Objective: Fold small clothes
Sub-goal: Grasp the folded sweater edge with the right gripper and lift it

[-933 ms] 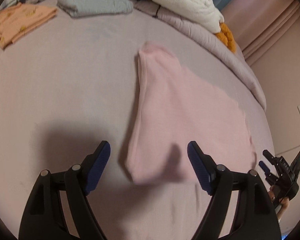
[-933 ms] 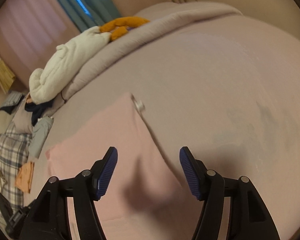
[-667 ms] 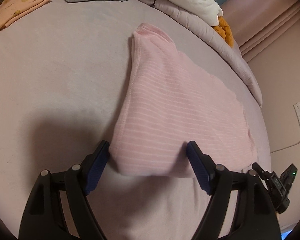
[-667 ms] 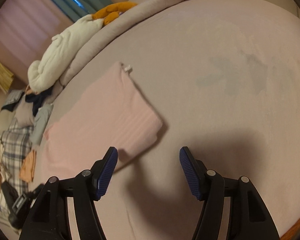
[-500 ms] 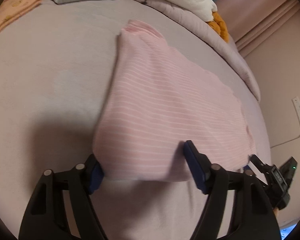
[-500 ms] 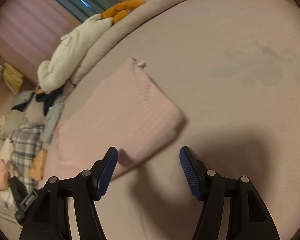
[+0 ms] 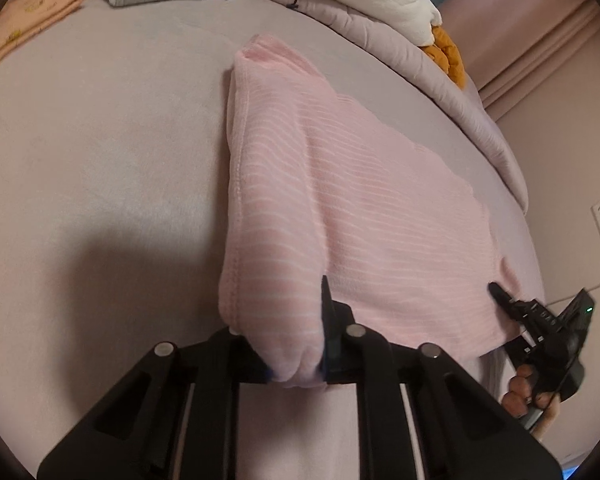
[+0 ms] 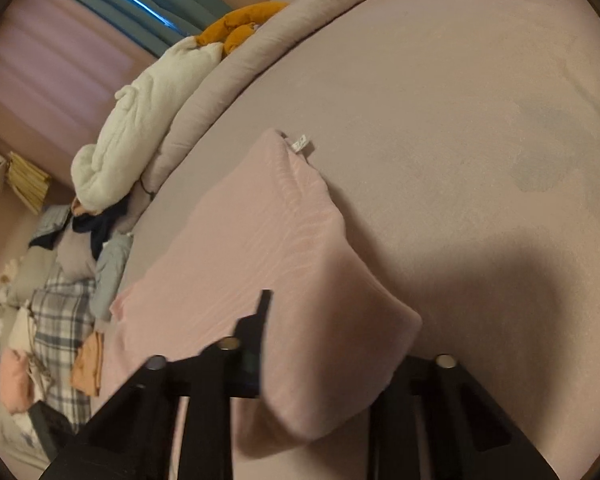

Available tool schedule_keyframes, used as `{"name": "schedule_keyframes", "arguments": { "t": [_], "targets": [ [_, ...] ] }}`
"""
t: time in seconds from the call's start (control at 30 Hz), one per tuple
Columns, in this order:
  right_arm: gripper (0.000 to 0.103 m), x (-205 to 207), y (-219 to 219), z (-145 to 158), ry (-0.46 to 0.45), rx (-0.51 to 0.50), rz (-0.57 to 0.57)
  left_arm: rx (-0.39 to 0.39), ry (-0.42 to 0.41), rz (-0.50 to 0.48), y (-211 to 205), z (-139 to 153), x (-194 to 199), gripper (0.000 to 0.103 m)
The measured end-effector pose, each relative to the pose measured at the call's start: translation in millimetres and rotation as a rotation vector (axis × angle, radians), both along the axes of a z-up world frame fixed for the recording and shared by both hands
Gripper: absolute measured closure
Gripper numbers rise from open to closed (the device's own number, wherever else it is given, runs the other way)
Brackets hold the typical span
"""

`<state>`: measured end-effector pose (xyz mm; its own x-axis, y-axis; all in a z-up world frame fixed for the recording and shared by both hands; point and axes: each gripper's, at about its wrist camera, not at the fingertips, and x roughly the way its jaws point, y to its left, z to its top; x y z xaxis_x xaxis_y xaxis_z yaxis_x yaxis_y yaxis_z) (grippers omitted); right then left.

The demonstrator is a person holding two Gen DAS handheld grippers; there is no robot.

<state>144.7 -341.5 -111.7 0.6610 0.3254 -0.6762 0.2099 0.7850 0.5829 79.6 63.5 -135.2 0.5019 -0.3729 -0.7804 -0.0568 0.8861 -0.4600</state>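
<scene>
Both tongs, wide open half a second ago, are now clenched on the pink garment's near corners: left tongs [image 7: 296,364], right tongs [image 8: 320,376]. Pink garment [image 7: 340,208] lies mid-frame on the bed [image 7: 100,140]; fold can start.

Low in the frame, the right gripper [image 8: 320,360] pinches the near corner of the pink garment [image 8: 260,248]. The garment lies across the mauve bedsheet [image 8: 460,140], a white tag [image 8: 302,145] at its far corner. Piled clothes [image 8: 60,300] crowd the left edge.
</scene>
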Motion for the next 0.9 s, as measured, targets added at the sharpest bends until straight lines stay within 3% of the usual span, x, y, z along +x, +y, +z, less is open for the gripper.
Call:
{"name": "schedule_keyframes", "arguments": {
  "t": [0.1, 0.3, 0.6, 0.7, 0.9],
  "targets": [
    [0.087, -13, -3, 11, -0.047, 0.022, -0.002, -0.015, 0.001, -0.021, -1, 6, -11, 0.090],
    [0.087, -46, -6, 35, -0.080, -0.030, 0.015, -0.007, 0.013, -0.098, -10, 16, -52, 0.090],
    [0.088, -94, -15, 46, -0.065, -0.063, 0.011, 0.021, 0.051, -0.139, -14, 13, -93, 0.086],
    [0.088, -93, -11, 45, -0.053, -0.087, 0.006, 0.054, 0.059, -0.133, -15, 9, -93, 0.081],
    [0.088, -79, 5, 54, -0.042, -0.186, -0.015, 0.041, 0.039, -0.123, -14, 20, -91, 0.077]
  ]
}}
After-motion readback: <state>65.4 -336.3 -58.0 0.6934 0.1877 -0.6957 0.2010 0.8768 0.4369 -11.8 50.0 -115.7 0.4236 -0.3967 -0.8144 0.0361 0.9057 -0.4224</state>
